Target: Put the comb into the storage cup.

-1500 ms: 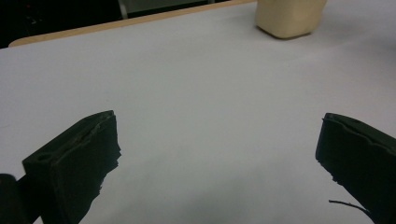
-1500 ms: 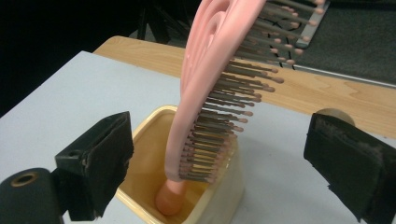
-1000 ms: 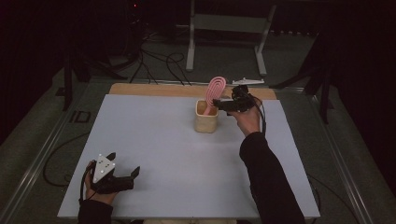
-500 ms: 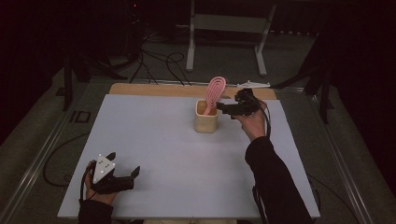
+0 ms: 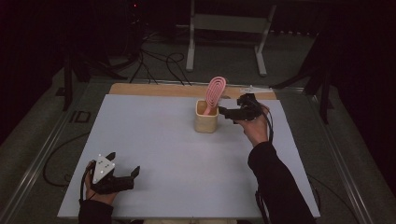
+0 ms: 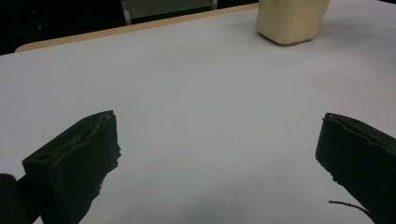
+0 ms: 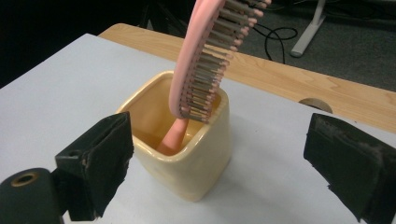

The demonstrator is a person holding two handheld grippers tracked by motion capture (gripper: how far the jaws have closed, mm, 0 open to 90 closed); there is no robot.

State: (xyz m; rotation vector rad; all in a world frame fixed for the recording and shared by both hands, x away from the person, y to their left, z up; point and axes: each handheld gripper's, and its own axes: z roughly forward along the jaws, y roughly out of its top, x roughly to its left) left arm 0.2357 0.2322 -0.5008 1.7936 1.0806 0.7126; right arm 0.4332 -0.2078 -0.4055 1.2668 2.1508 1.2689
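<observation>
Resting low near the front left corner of the table (image 5: 154,140), the left gripper (image 5: 125,179) has its jaws spread wide and holds nothing; in its own view there is bare white surface between them, and the cup appears far ahead.

Further up the table, the right gripper (image 5: 225,112) hovers just beside the cup (image 5: 207,122), on its right side. Its jaws are also spread wide and they pinch nothing. In the right gripper view the cup (image 7: 187,149) stands between the two open jaws, but not touching them.

The cup is a cream square one, standing upright near the far middle of the table. Inside it is one pink hairbrush (image 5: 215,93), with the handle down in the bottom and the bristle head leaning out over the rim, tilted to the far side. I see nothing else inside.

As I judge it, the work of putting the brush into the cup looks done, because the brush stands by itself without any grip. What is left is probably to draw the right gripper away without knocking the cup.
</observation>
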